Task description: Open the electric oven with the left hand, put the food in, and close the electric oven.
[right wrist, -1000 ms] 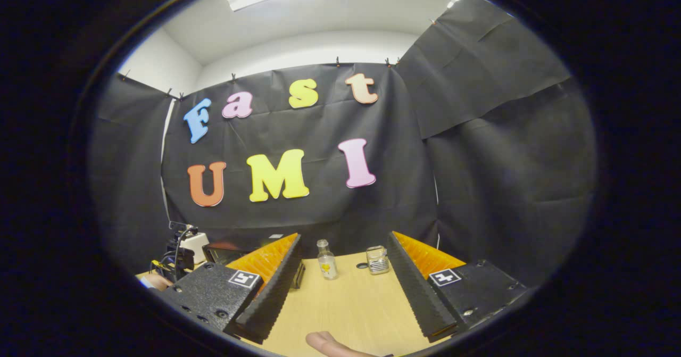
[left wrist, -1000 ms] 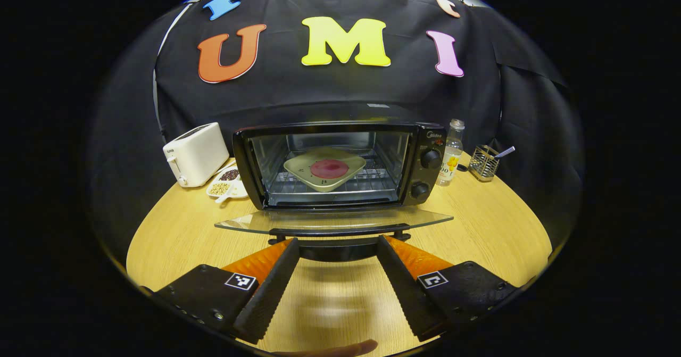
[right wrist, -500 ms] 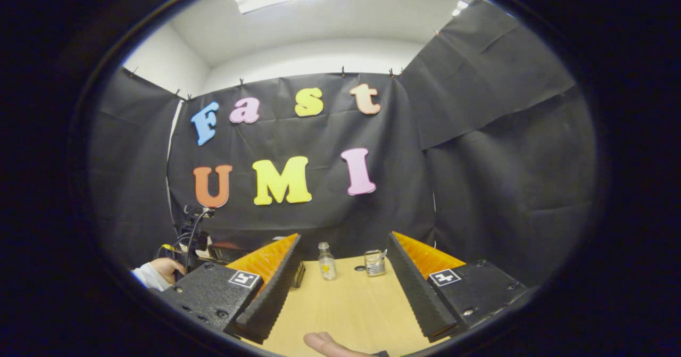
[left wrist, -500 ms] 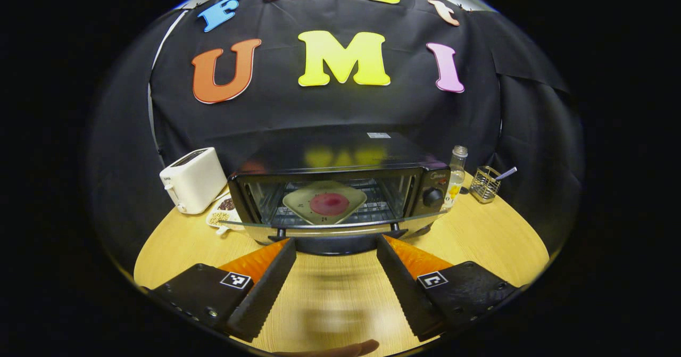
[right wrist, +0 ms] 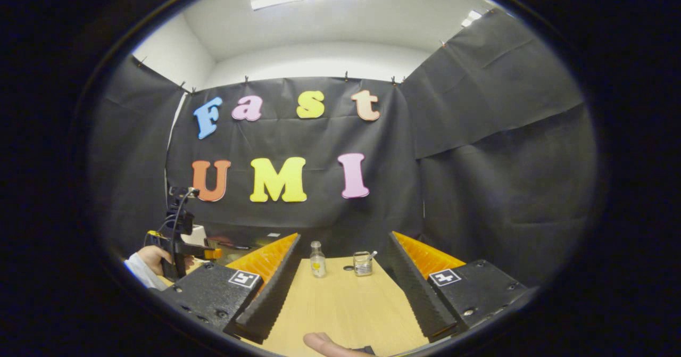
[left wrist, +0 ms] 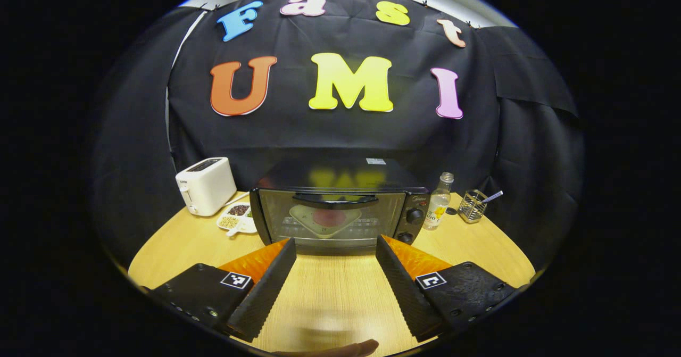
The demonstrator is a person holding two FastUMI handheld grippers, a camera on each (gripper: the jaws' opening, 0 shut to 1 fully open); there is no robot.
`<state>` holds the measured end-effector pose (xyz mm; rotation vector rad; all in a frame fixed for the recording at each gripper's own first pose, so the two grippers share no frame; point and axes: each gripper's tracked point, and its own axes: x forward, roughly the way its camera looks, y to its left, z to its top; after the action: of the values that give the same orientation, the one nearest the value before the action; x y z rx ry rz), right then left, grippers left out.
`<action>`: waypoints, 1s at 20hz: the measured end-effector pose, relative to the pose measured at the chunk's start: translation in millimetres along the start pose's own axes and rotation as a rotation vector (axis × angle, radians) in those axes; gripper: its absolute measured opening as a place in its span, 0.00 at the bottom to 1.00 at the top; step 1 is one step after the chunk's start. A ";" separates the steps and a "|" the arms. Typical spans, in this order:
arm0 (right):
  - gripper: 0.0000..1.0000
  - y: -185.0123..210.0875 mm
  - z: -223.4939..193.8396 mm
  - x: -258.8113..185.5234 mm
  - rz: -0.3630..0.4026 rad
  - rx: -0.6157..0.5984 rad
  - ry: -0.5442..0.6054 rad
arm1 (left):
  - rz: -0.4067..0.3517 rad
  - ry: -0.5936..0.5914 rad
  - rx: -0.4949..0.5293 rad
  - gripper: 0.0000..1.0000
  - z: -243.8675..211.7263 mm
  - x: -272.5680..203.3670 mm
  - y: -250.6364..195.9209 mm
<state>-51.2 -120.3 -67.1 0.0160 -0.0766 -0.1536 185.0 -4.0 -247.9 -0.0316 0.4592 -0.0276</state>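
Left gripper view: electric oven (left wrist: 340, 213) on table (left wrist: 175, 240), door up, facing camera.
Food: plate (left wrist: 325, 219) inside, behind glass.
Handling: rigid, heavy box; glass door fragile; take handle (left wrist: 335, 201), long axis horizontal.
Left gripper (left wrist: 336, 277): fingers spread, empty.
Right gripper (right wrist: 343, 280): spread, empty.

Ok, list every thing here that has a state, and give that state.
Oven: door shut.
Plate: inside the oven, on the rack.
Left gripper: open, holding nothing.
Right gripper: open, holding nothing.
Bottle: upright, capped.
Toaster: upright, beside the oven.
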 end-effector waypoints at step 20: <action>0.96 40.8 1.7 -11.0 0.038 -0.009 0.015 | 0.078 -0.248 -0.052 0.93 33.1 -211.8 16.4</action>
<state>-55.9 -78.3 -65.3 0.0066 -0.0612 -0.1155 10.2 20.4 -125.1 -0.0671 0.2126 0.0640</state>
